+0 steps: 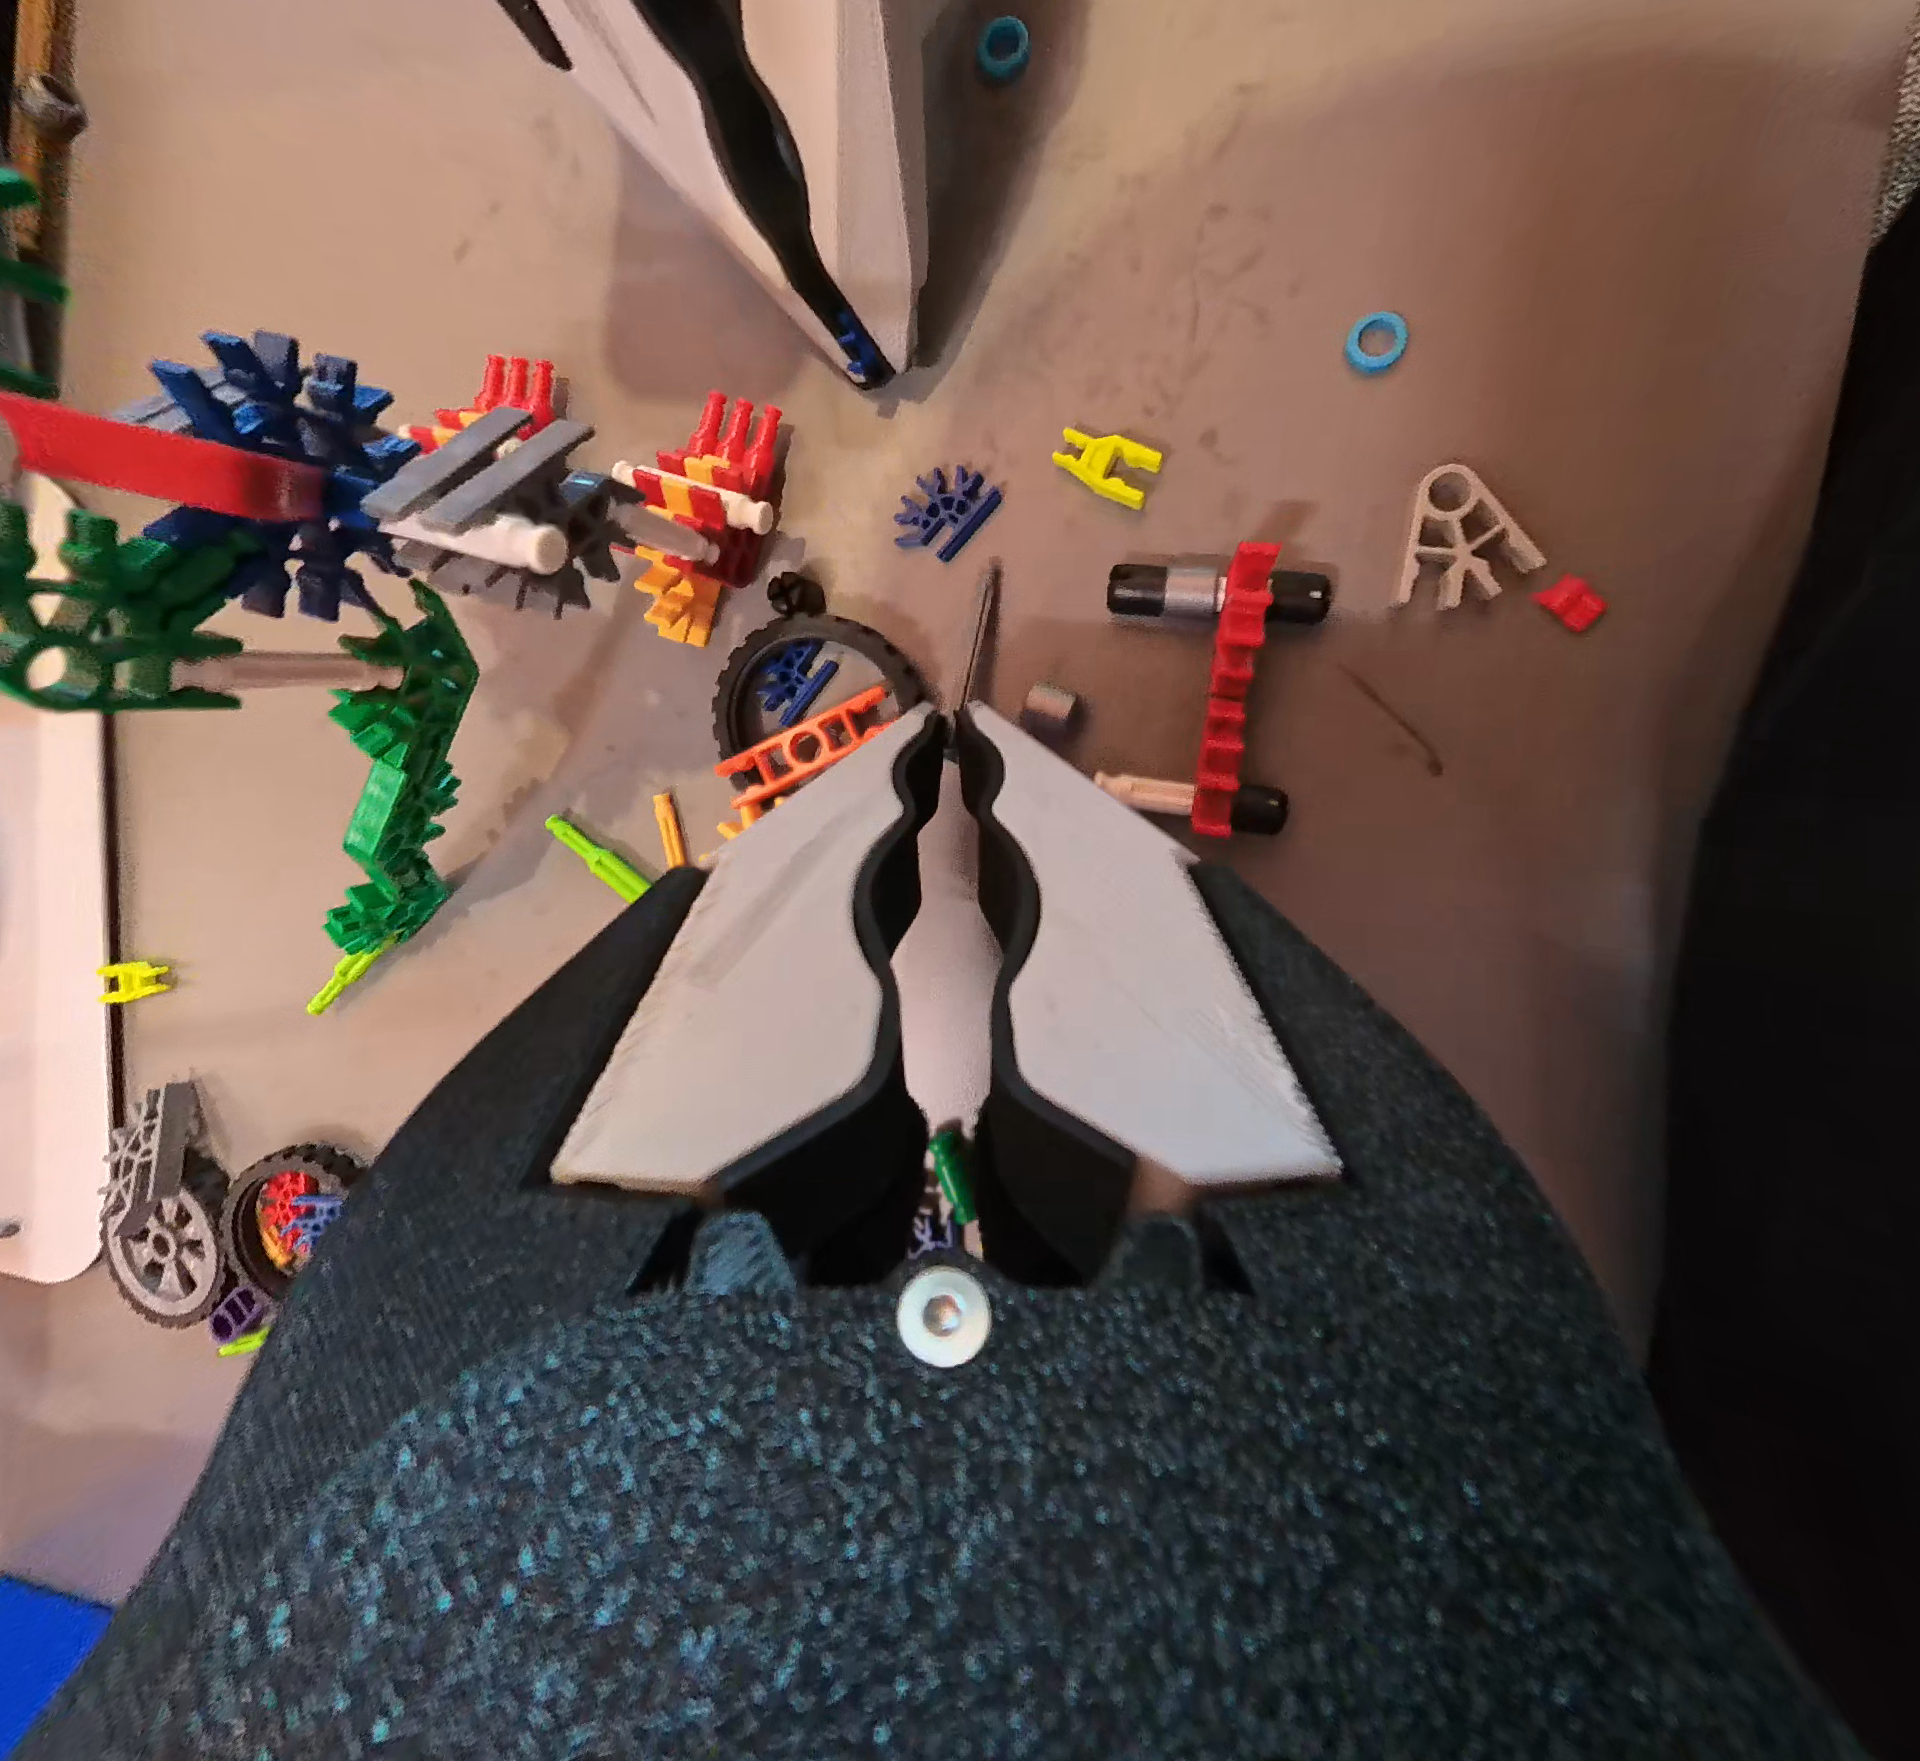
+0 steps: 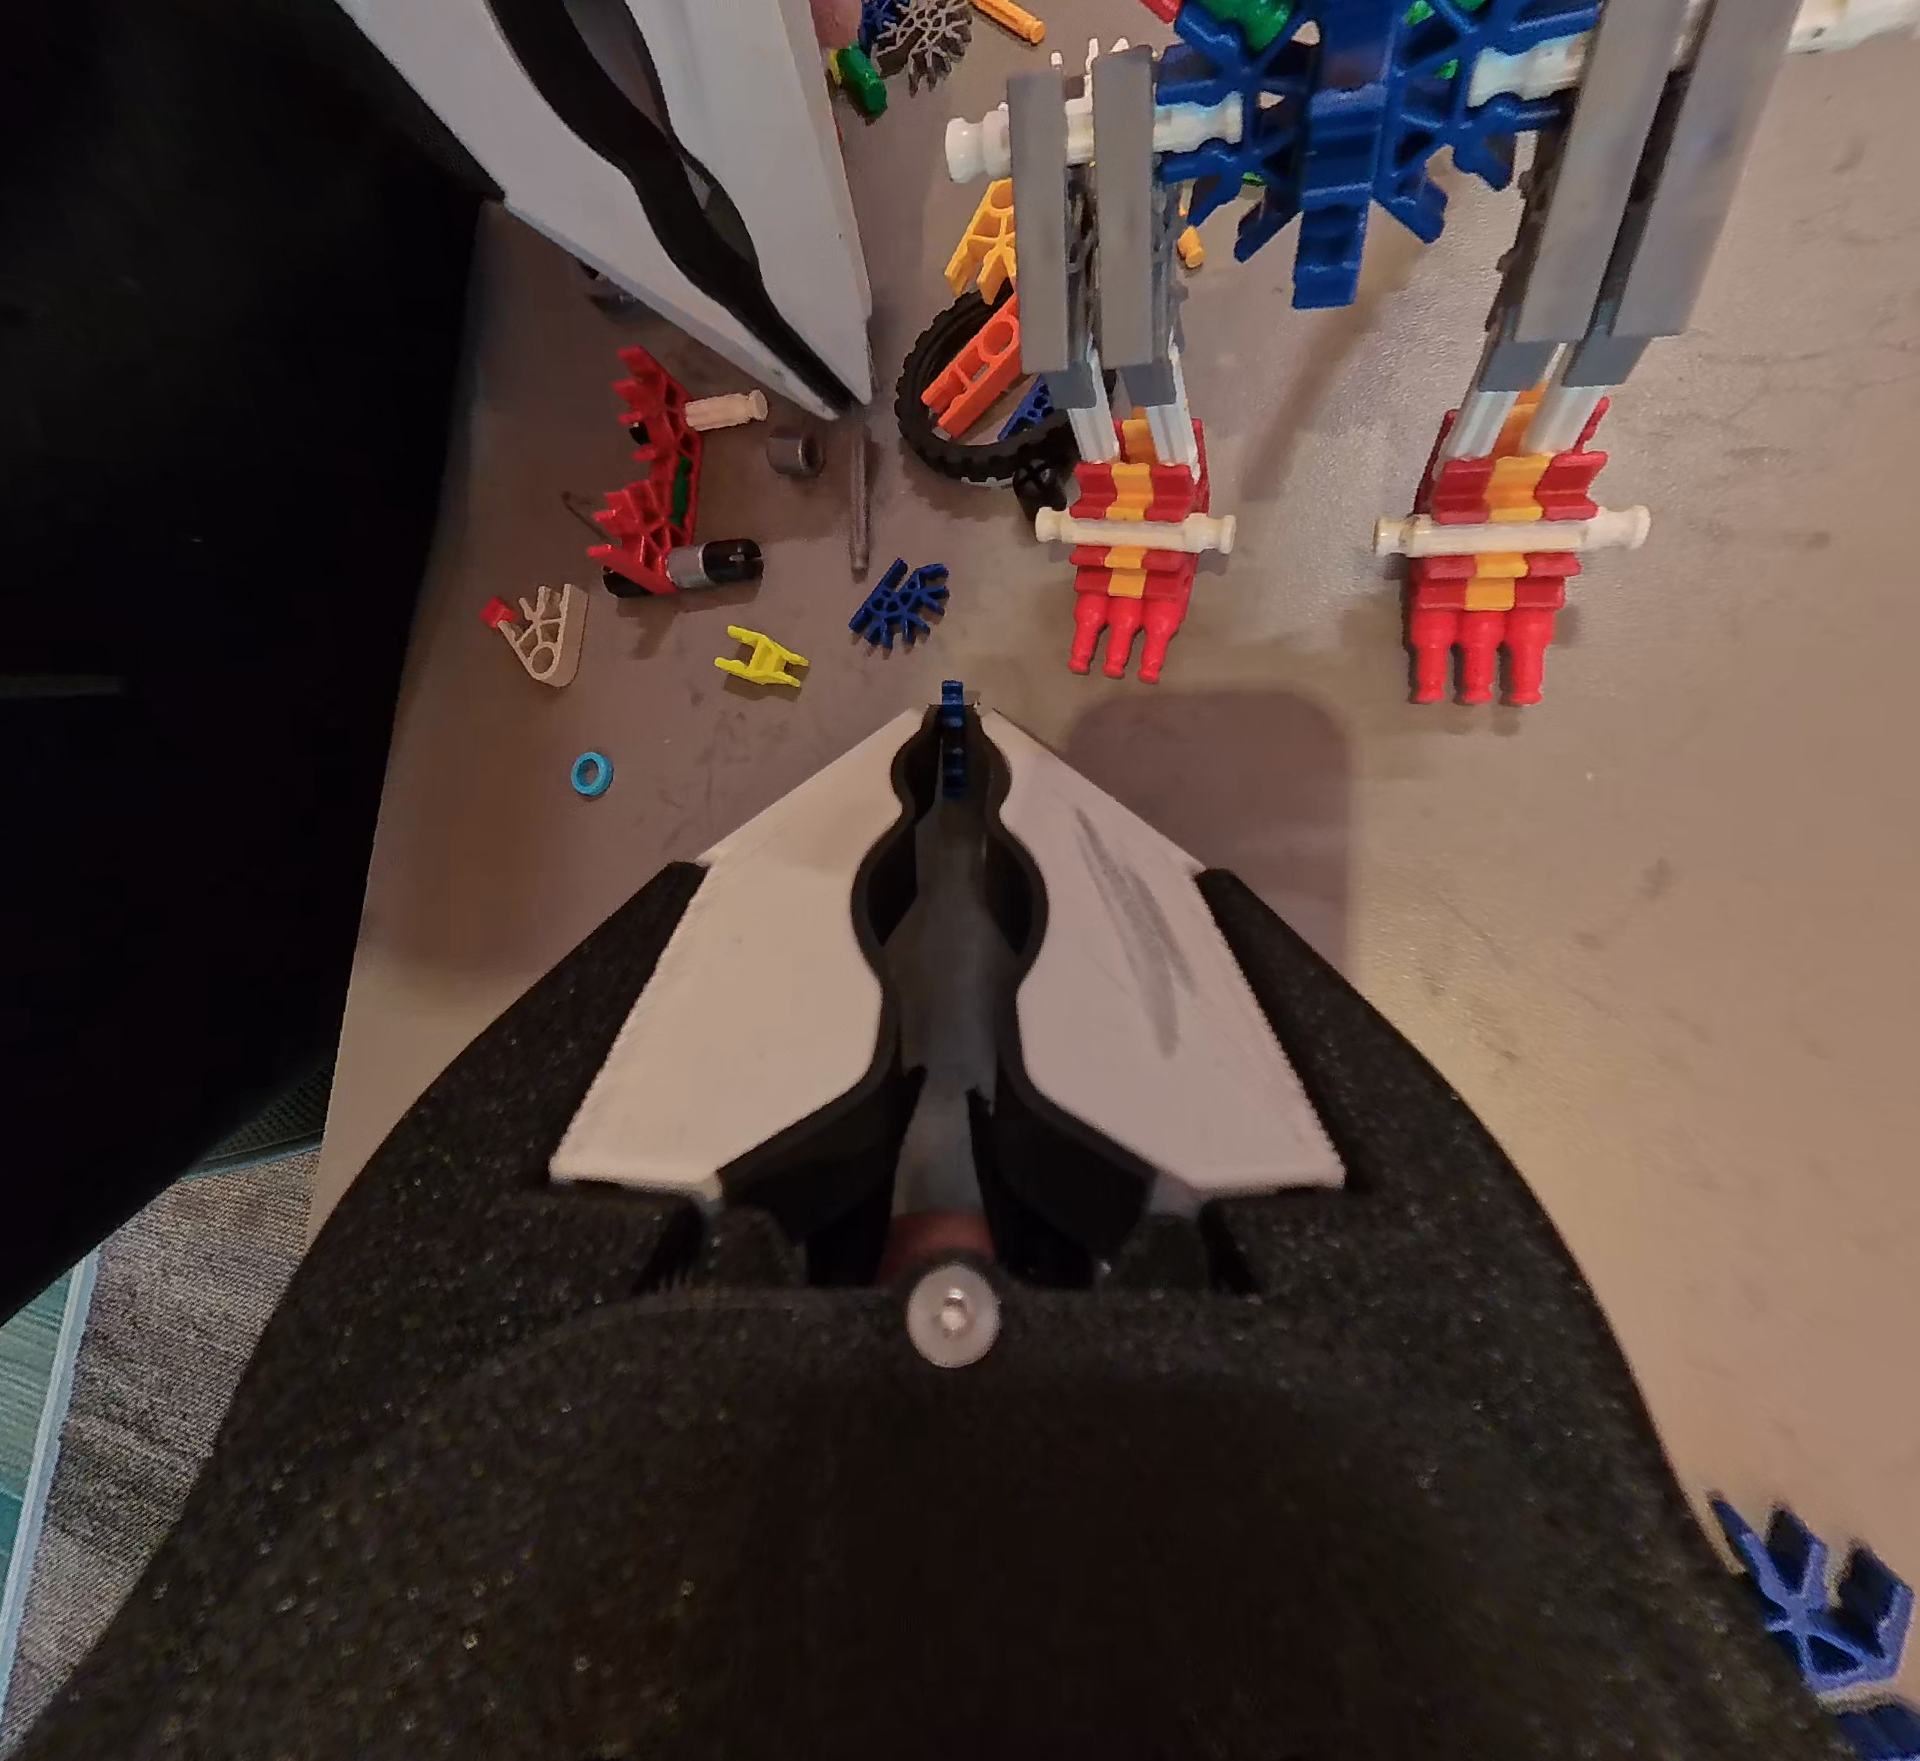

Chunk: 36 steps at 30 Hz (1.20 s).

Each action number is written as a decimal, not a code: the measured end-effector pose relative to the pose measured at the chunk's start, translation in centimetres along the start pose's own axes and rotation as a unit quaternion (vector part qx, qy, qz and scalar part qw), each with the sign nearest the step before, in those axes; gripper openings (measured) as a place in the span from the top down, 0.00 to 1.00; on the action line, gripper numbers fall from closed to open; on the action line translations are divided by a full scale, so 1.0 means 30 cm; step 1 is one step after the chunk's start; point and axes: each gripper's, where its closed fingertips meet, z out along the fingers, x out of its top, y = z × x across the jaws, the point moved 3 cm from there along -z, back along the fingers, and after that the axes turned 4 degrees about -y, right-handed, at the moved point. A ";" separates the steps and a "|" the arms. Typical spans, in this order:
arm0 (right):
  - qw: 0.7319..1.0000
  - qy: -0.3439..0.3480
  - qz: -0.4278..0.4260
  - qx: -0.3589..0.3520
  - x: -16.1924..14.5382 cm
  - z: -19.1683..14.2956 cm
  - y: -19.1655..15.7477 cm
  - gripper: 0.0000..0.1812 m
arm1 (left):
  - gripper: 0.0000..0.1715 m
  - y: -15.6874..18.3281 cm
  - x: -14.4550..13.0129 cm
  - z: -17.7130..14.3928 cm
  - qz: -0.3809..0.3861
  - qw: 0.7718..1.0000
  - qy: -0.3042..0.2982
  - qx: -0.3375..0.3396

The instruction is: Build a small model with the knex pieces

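Note:
My left gripper point(image 1: 948, 724) is shut on a thin grey rod point(image 1: 977, 636) that sticks out past its tips, low over the grey table point(image 1: 1455, 153). In the right wrist view this gripper point(image 2: 854, 397) comes in from the upper left with the rod point(image 2: 859, 506) below its tips. My right gripper point(image 2: 951, 709) is shut on a small blue connector point(image 2: 952, 724), held edge-on above the table. In the left wrist view it point(image 1: 873, 366) points down from the top with the blue piece point(image 1: 857, 345) at its tips. A loose blue snowflake connector point(image 1: 945, 511) lies between the two grippers.
A large blue, red, green and grey rod model point(image 2: 1340, 101) stands on red feet point(image 2: 1138, 548). Nearby lie a black tyre point(image 1: 748, 672) around orange pieces, a red connector strip with black cylinders point(image 1: 1231, 672), a yellow clip point(image 1: 1107, 462), a beige connector point(image 1: 1460, 548) and light-blue rings point(image 1: 1377, 343). The table edge point(image 2: 416, 672) is close. One gripper's finger ends stand about 7 centimetres off the other's. The yellow clip point(image 1: 1107, 462) is about equally far from each gripper, around 5 centimetres. Seen from the right wrist view point(image 2: 752, 662) as well.

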 end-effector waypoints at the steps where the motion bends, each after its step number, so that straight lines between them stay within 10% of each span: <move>1: 1.000 0.000 0.000 0.000 0.000 0.000 0.000 0.98 | 1.00 0.001 0.001 0.006 0.000 1.000 -0.002 0.001; 36: 1.000 -0.004 -0.009 0.003 0.006 0.011 -0.021 0.96 | 0.98 0.013 0.010 0.040 -0.020 1.000 0.006 0.023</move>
